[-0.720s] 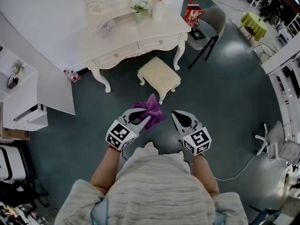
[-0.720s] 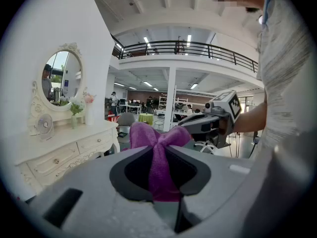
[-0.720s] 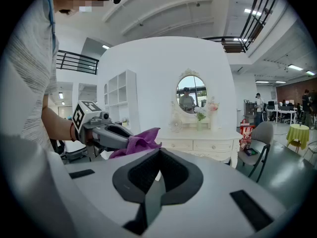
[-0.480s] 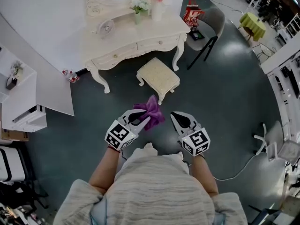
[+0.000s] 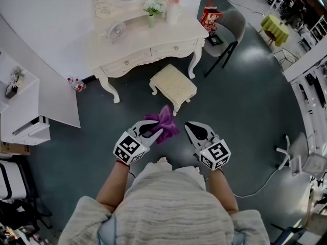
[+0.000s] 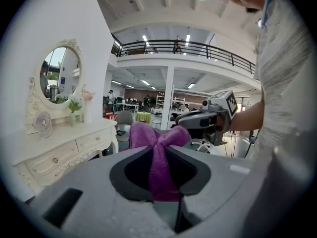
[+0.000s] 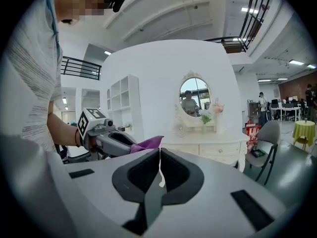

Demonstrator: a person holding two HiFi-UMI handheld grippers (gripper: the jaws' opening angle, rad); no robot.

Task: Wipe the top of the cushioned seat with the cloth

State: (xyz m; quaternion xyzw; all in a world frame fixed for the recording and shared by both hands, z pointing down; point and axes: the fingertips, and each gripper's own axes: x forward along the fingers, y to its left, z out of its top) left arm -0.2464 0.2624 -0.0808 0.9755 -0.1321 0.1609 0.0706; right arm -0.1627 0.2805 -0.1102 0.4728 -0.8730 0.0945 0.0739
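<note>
My left gripper [image 5: 152, 130] is clamped on the purple cloth [image 5: 166, 120], the right gripper [image 5: 194, 128] is shut empty, and the cushioned seat [image 5: 173, 81] stands apart ahead, so I fear the fabric may slip out when dragged.

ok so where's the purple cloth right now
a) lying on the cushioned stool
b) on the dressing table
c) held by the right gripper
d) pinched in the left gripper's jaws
D: the left gripper view shows the purple cloth clamped between the jaws of the left gripper, held in the air short of the cushioned stool; the right gripper is shut on nothing.
</note>
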